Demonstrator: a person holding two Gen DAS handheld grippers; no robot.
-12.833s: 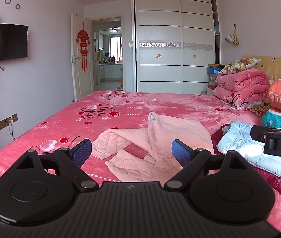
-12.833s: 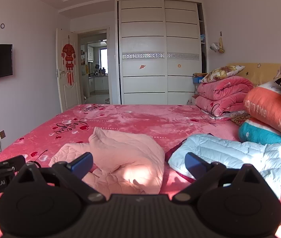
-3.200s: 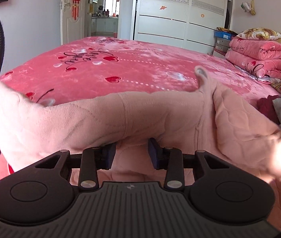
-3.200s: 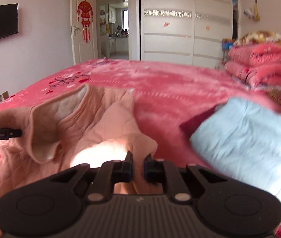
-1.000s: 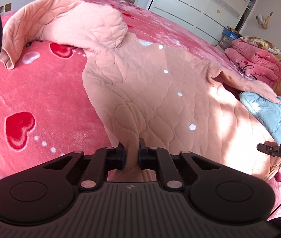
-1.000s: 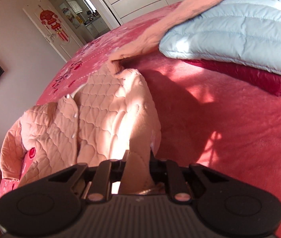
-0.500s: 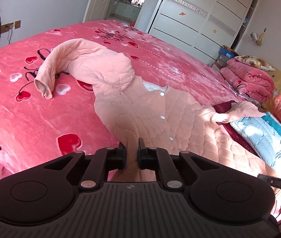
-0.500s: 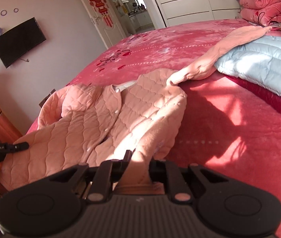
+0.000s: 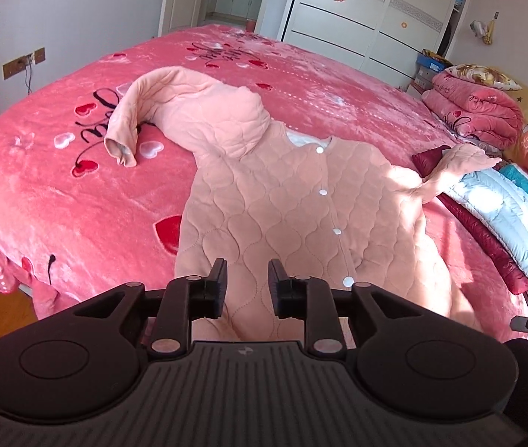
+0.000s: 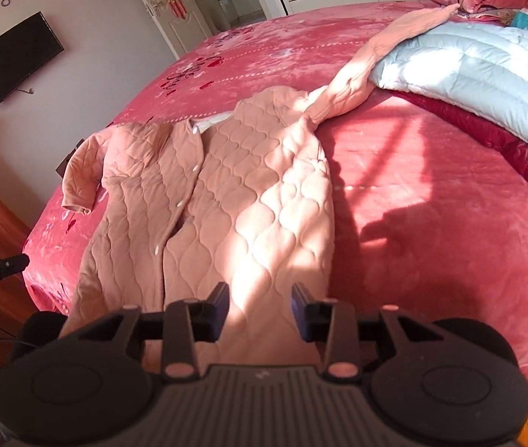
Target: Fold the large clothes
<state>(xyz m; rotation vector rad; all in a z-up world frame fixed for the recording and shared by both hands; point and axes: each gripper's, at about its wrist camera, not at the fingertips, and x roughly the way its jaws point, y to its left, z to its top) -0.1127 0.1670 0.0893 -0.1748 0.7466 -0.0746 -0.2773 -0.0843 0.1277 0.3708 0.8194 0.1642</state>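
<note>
A plush red bedspread carries the quilted pink jacket, spread flat and buttoned, one sleeve draped over a puffy pale-blue coat. Both grippers, left and right, are opening above its hem, pads clear of the cloth.

A pink quilted jacket was spread front-up and buttoned on the red bedspread, one sleeve draped onto a pale blue jacket.

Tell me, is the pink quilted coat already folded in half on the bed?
No: the pink quilted coat lies spread flat, buttons up, with both sleeves stretched outward on the bed.
</note>
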